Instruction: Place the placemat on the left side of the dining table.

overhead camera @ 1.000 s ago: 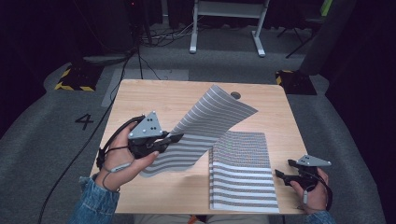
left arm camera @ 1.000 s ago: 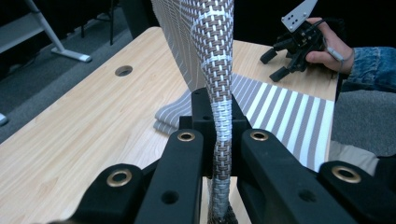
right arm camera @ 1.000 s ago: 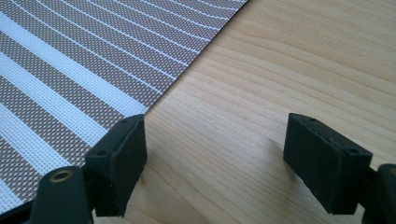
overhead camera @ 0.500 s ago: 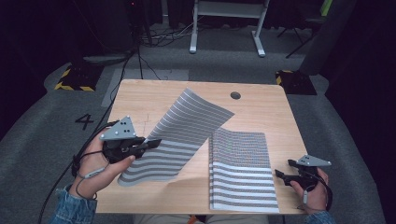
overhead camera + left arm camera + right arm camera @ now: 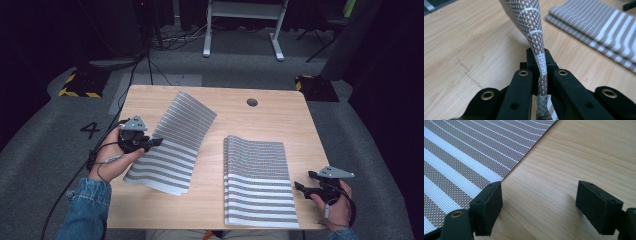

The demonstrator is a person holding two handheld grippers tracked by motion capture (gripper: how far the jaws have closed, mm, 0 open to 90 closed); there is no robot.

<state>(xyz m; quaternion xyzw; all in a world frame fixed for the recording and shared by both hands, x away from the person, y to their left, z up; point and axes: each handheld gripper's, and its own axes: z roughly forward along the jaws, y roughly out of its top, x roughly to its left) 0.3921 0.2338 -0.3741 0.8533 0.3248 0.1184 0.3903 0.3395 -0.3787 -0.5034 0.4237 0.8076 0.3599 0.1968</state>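
Note:
A striped woven placemat [image 5: 172, 142] lies slanted on the left half of the wooden table [image 5: 280, 120], its far end curled up a little. My left gripper [image 5: 154, 142] is shut on its left edge. In the left gripper view the mat's edge [image 5: 535, 30] runs pinched between the two black jaws. A stack of the same striped placemats [image 5: 257, 180] lies flat on the right half of the table. My right gripper [image 5: 300, 181] hovers at the table's right front corner beside the stack, open. In the right gripper view the fingers [image 5: 487, 206] stand wide apart over bare wood, the stack's edge [image 5: 461, 170] at left.
A round cable hole [image 5: 252, 102] sits near the table's far edge. Beyond the table are grey floor, a white frame stand [image 5: 242, 25], cables and black-and-yellow marked blocks [image 5: 80, 82]. A "4" [image 5: 91, 130] is marked on the floor at left.
My left gripper has come down and toward the left with the placemat, which now lies mostly on the table instead of hanging raised. The right gripper has stayed in place.

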